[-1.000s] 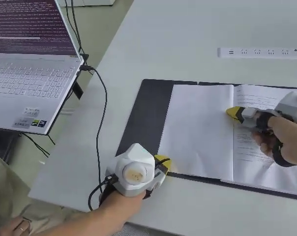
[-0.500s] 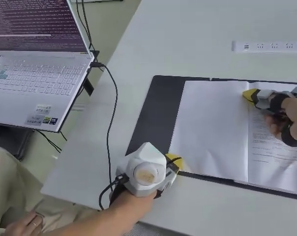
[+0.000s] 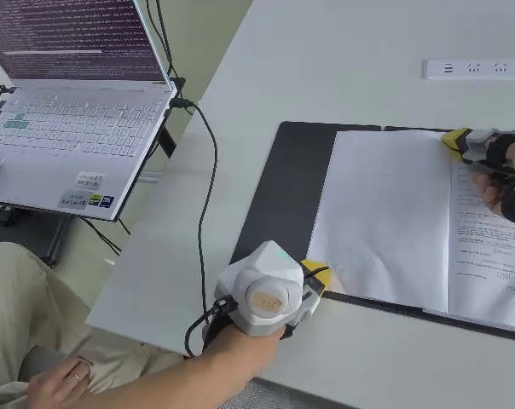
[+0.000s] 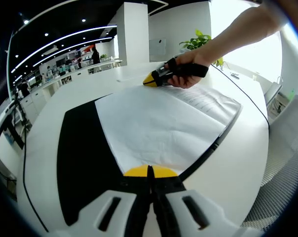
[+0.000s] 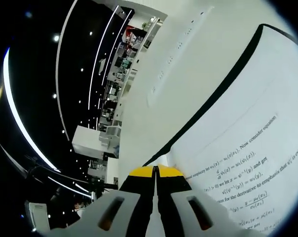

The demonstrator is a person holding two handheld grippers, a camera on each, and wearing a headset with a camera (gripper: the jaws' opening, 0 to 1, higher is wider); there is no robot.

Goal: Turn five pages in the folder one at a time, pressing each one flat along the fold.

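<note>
1. Two grippers work on a black open folder (image 3: pixel 270 187); it lies on the white table (image 3: pixel 326 68) toward 3 o'clock in the head view, well apart from a silver laptop (image 3: pixel 70 145) at 10 o'clock.
2. The left gripper (image 3: pixel 313 274) has its jaws together; its yellow tips rest on the 7 o'clock corner of the blank white left-hand page (image 3: pixel 385 213), pinning it down.
3. The right gripper (image 3: pixel 454 139) also has its jaws together; its tips sit at the 12 o'clock end of the fold (image 3: pixel 450 221), just beside the printed right-hand page (image 3: pixel 488 256).
4. Step in hand, as I judge it: pressing a turned page flat along the fold; how many pages are done I cannot tell.
5. The next move likely calls for opening the right gripper, pinching a single printed sheet at its free edge, and carrying it over toward 9 o'clock.
6. The fold runs 12 to 6 o'clock; the open spread's long axis runs 9 to 3, dipping slightly toward 4.
</note>
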